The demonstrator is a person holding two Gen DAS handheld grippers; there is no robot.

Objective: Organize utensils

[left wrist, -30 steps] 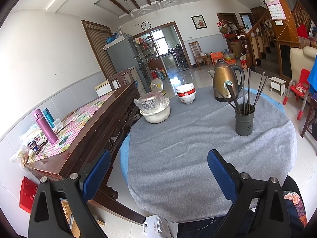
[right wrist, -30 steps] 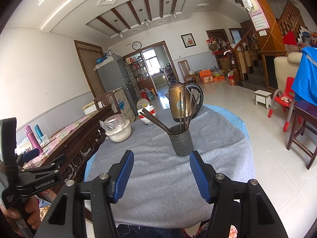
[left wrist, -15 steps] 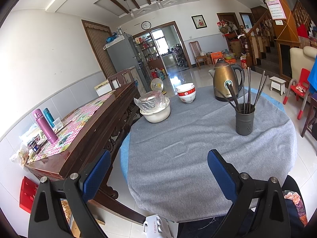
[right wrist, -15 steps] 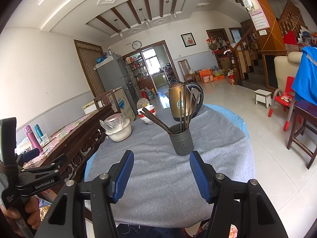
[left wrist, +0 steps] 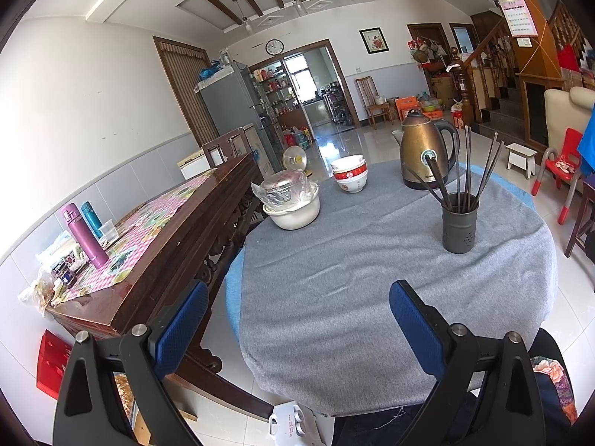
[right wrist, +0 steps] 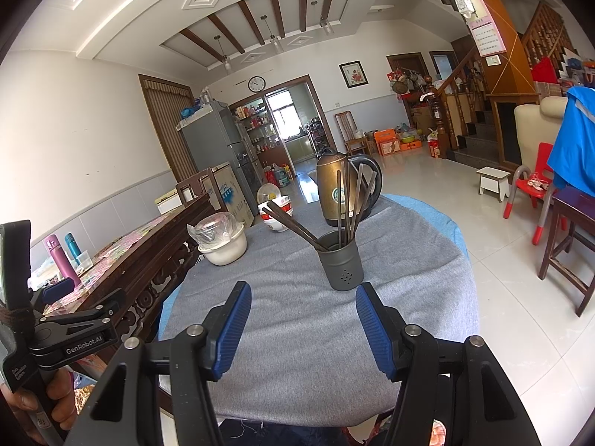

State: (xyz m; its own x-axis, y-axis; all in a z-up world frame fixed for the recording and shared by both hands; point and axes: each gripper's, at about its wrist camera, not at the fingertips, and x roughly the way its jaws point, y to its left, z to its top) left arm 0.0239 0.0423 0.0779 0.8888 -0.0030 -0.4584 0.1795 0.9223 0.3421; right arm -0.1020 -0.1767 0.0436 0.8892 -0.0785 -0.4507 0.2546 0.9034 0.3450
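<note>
**Left wrist view: round table under grey cloth, chopsticks upright in their holder**

We look across a round table point(left wrist: 372, 297) draped in a soft grey cloth, a pale blue layer showing at its rim. Glossy white floor tiles run back to a kitchen doorway, a grey refrigerator point(left wrist: 230, 111) and a wooden staircase. A dark carved sideboard point(left wrist: 178, 230) stands just beside the table.

Our left gripper point(left wrist: 297, 319) hangs over the near edge, its blue ribbed pads spread wide with nothing between them. Our right gripper point(right wrist: 303, 325) is likewise parted and empty, facing the holder.

The dark chopsticks point(right wrist: 347, 200) stand fanned out in a matte grey cylindrical holder point(right wrist: 340, 264) with small holes near its base. Behind it sits a bronze metal kettle point(right wrist: 334, 189) with a black handle. To the left are stacked red-and-white bowls point(left wrist: 349, 174) and a white pot point(left wrist: 293, 210) with a plastic-wrapped lid.
</note>
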